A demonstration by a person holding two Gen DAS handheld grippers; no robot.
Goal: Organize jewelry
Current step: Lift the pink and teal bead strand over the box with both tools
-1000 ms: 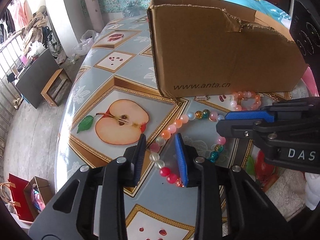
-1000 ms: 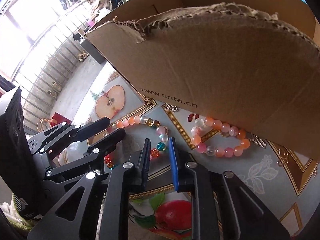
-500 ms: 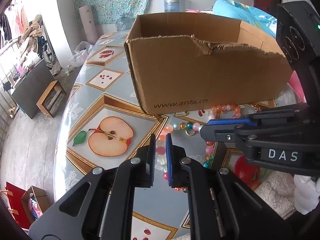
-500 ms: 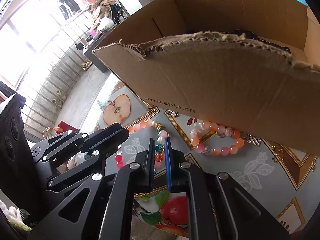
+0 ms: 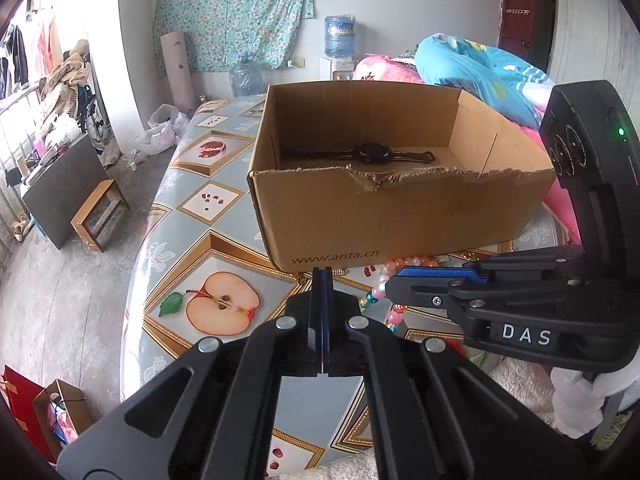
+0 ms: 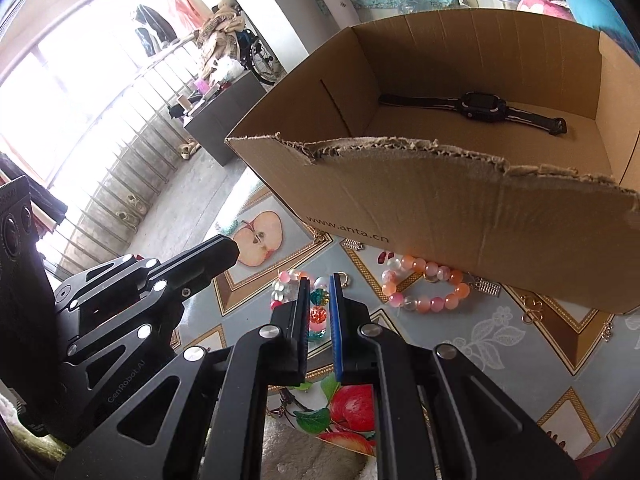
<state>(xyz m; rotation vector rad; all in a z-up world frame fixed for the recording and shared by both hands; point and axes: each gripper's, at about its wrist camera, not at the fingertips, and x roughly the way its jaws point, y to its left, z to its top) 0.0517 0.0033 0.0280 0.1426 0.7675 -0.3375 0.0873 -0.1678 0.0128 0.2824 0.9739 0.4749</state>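
Above the fruit-print tablecloth (image 5: 224, 216), both tools grip the colorful bead bracelet (image 6: 316, 300): left tool (image 5: 322, 276) closed tight, right tool (image 6: 318, 284) nearly closed.

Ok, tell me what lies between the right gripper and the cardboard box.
Right wrist view: the right gripper, jaws just closing, pinches the multicoloured bead strand; beyond, tablecloth with a small silver clasp by the cardboard box.

Both wrist views look steeply down, close, sharing the cardboard box (image 5: 400, 216) and tablecloth (image 6: 472, 344).
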